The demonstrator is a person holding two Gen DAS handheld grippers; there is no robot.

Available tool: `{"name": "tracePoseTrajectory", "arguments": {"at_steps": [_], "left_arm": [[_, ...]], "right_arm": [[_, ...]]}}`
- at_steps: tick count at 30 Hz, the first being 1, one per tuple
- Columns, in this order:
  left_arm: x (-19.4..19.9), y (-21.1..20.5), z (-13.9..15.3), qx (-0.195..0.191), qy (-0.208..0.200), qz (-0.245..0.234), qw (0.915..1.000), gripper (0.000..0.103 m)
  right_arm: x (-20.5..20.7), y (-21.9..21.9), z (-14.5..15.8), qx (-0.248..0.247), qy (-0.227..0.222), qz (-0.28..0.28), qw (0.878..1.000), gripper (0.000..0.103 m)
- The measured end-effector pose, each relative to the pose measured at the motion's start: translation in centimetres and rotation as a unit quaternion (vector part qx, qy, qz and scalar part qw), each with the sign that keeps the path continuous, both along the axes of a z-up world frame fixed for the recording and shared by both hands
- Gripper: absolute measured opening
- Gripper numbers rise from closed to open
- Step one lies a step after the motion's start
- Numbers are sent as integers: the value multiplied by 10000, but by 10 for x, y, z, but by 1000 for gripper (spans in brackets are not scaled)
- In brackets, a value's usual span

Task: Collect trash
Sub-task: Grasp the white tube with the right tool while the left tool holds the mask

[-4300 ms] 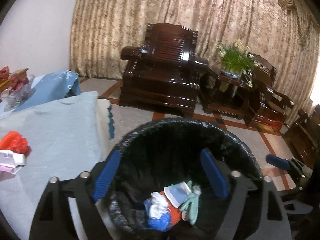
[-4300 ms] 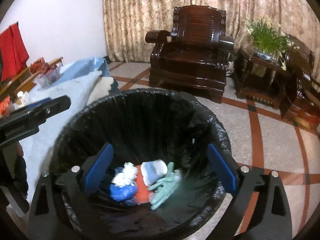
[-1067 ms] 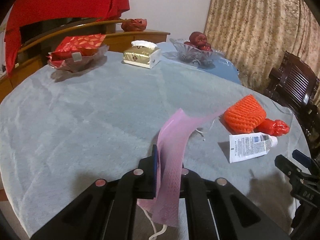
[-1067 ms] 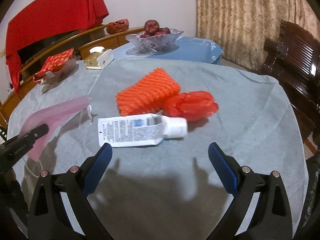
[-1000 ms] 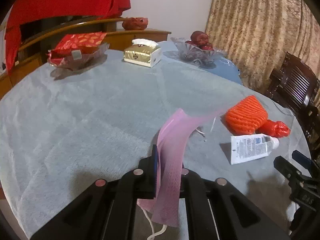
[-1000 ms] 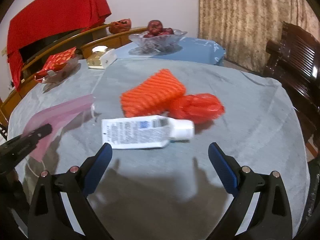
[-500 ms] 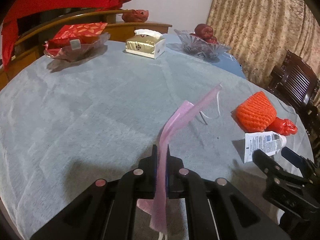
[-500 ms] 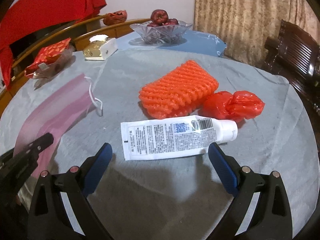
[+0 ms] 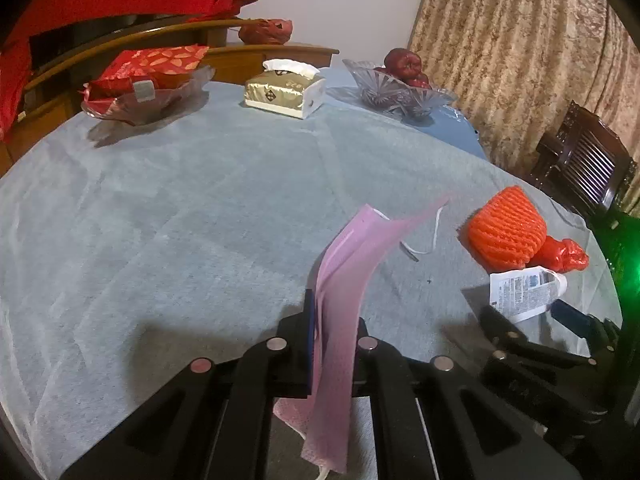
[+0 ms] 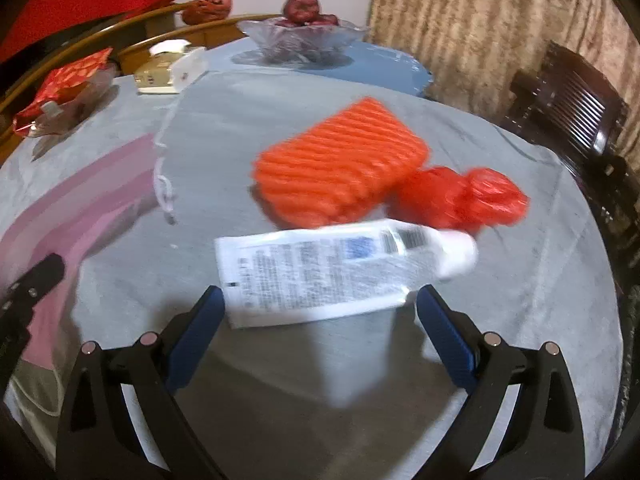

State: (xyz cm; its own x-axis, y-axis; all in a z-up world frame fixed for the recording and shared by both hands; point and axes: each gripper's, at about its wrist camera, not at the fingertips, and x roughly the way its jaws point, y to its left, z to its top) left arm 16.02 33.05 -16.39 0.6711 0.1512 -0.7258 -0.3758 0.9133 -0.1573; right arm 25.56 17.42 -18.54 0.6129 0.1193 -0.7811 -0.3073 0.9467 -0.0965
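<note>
Change since earlier: right gripper (image 10: 316,332) moved in on the white tube (image 10: 340,268), now much larger in its view and just short of the blue pads; pink face mask (image 9: 344,292) lifted clear of the table (image 9: 160,208), far end raised.
Left gripper (image 9: 332,344): fingers pressed together, pinching the mask near its lower edge; grip low, probably so the rest hangs free for carrying off.
Mask axis: long axis running from near to far and up to the right; far tip in the air, ear loop (image 9: 424,240) dangling off it toward the table; short tail drooping below the pinch.
Right gripper state: fingers (image 10: 192,332) spread wide, nothing between the pads yet; apparently lined up to straddle the tube across its width.
Tube place: flat on the grey cloth at the near right of the table, just near of the orange foam net (image 10: 340,168) and the red bag (image 10: 460,196).
Tube axis: lying left to right; crimped flat end at left, white cap at right, slightly farther.
Contact: tube edge against net and bag, or just beside them; cannot tell through the blur.
Bystanders: tissue box (image 9: 284,88) and fruit bowl (image 9: 400,92) at the far side, well apart.
Judgement: squeeze across the tube body likely next.
</note>
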Motion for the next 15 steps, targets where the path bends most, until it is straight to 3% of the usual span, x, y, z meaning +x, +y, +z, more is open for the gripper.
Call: {"name": "tracePoseTrajectory", "arguments": {"at_steps": [15], "left_arm": [[10, -37, 5, 2, 53, -342, 9994, 6]], "right_arm": [[-14, -124, 2, -330, 59, -749, 9966, 94]]}}
